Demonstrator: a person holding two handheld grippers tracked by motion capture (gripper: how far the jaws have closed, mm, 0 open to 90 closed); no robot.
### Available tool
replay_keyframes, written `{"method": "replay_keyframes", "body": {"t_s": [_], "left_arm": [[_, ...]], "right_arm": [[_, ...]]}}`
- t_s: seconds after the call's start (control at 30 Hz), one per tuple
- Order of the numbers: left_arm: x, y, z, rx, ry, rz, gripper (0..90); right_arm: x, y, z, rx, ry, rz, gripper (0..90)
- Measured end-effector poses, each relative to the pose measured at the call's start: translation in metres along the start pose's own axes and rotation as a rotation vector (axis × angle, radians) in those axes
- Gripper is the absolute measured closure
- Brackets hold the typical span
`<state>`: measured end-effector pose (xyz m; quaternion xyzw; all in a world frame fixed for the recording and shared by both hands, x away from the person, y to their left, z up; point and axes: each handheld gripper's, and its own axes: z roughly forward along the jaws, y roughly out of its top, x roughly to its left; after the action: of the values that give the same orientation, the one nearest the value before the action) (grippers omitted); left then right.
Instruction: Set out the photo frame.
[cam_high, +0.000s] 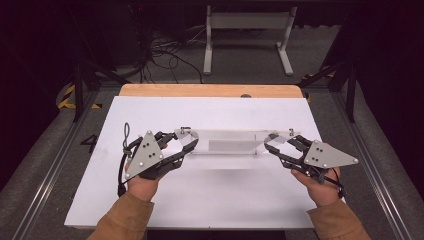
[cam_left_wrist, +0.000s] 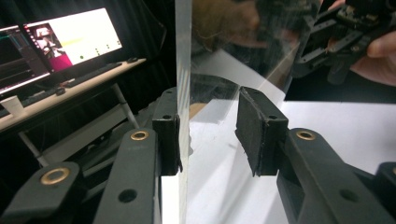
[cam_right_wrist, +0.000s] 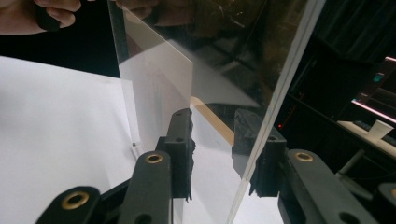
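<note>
Above the middle of the white table (cam_high: 210, 200), a clear acrylic panel (cam_high: 232, 145) hangs between the two grippers, off the surface, with its shadow falling on the sheet below. Left gripper (cam_high: 186, 142) takes the panel's left end; right gripper (cam_high: 272, 144) takes its right end. Each hand sits behind its grey three-cornered plate, tan sleeves entering from the near edge.

Left gripper view: the panel's edge runs upright between the jaws. One pad lies flush against it; the other pad stands apart from that edge, with transparent material between them, so contact on that side cannot be confirmed. Right gripper view: the panel crosses the jaws at a slant, its bright edge running down beside the right-hand pad. The other pad is seen through the sheet, and whether it presses cannot be told.

Beyond the table, a desk (cam_left_wrist: 70, 86) carries lit monitors (cam_left_wrist: 70, 39), a keyboard and a paper cup (cam_left_wrist: 13, 105).
</note>
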<state>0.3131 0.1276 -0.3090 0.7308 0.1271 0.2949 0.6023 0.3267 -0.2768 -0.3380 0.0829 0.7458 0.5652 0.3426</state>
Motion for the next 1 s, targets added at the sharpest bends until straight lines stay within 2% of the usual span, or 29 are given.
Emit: {"method": "replay_keyframes", "body": {"t_s": [0.27,0.43,0.63,0.73,0.83,1.0], "left_arm": [[-0.001,0.013,-0.020,-0.015,-0.014,-0.008,62.1],[0.004,0.016,-0.028,-0.004,-0.046,-0.077,61.9],[0.009,0.018,-0.034,0.019,-0.068,-0.158,61.9],[0.013,0.015,-0.032,0.031,-0.073,-0.197,61.9],[0.015,0.011,-0.028,0.048,-0.072,-0.211,62.0],[0.023,0.004,-0.026,0.030,-0.077,-0.258,61.0]], "right_arm": [[0.012,0.026,-0.006,0.022,0.019,0.033,66.8],[0.019,0.037,-0.008,0.040,0.056,0.073,68.1],[0.021,0.045,-0.006,0.066,0.095,0.148,68.6],[0.020,0.045,-0.004,0.071,0.114,0.181,68.5],[0.016,0.040,0.001,0.087,0.126,0.216,68.1],[0.013,0.037,0.007,0.082,0.128,0.219,68.1]]}}
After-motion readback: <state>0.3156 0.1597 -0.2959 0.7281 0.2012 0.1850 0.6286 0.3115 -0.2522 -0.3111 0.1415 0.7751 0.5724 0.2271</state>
